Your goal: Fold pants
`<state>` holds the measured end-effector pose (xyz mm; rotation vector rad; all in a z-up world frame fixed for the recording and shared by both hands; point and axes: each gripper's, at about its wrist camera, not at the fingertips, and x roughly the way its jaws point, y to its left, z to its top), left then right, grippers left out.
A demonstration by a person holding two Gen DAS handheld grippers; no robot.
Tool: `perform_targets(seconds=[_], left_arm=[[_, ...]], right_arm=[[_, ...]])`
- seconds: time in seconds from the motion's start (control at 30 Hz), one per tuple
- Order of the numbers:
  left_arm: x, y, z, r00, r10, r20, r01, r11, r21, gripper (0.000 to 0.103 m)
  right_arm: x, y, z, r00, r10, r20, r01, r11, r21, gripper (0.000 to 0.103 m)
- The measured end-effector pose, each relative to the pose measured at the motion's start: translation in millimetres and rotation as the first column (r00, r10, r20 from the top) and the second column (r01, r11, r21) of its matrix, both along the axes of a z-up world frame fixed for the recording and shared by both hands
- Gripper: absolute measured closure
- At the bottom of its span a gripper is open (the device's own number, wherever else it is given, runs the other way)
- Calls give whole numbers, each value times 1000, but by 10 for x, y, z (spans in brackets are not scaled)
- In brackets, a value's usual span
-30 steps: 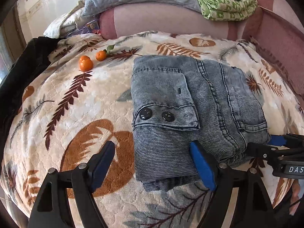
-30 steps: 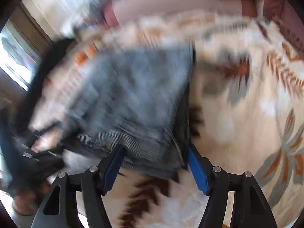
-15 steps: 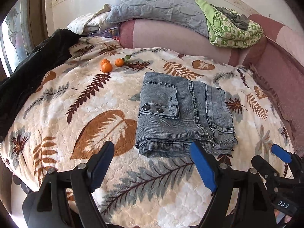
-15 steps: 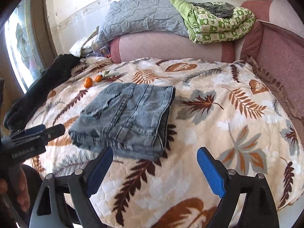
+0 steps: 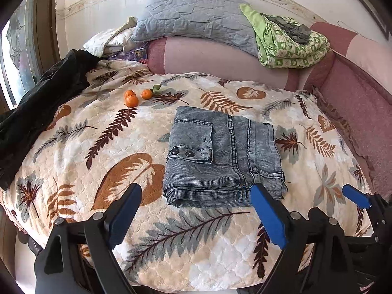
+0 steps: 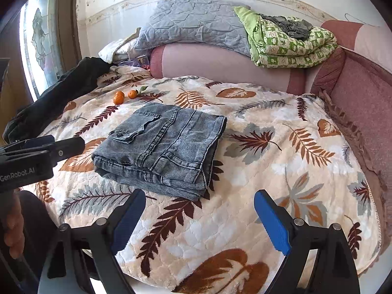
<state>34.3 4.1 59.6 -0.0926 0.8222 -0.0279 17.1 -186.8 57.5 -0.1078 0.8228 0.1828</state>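
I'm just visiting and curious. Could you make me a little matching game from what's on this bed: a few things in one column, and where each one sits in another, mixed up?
Things:
1. folded jeans
2. oranges
3. green patterned quilt
4. black garment

Places:
A. on top of the pink bolster
B. middle of the leaf blanket
C. draped over the blanket's left edge
D. on the blanket beyond the jeans, to the left

Pairs: 1-B, 2-D, 3-A, 4-C

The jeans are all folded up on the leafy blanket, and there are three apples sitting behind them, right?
Not apples: they are small oranges, one with a leaf. The left wrist view shows them. The jeans do lie folded on the leafy blanket.
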Motion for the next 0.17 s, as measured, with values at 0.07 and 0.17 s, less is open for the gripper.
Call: perform_targets(seconds=[0.07, 0.17], left_arm=[[11, -11, 18, 1000, -23, 10, 23, 999, -29, 7], [44, -53, 51, 999, -39, 30, 39, 999, -22, 7]], right_arm=[[13, 4, 11, 1000, 5, -3, -5, 1000, -6, 11], [42, 19, 19, 1000, 9, -14, -9, 1000, -14, 11]])
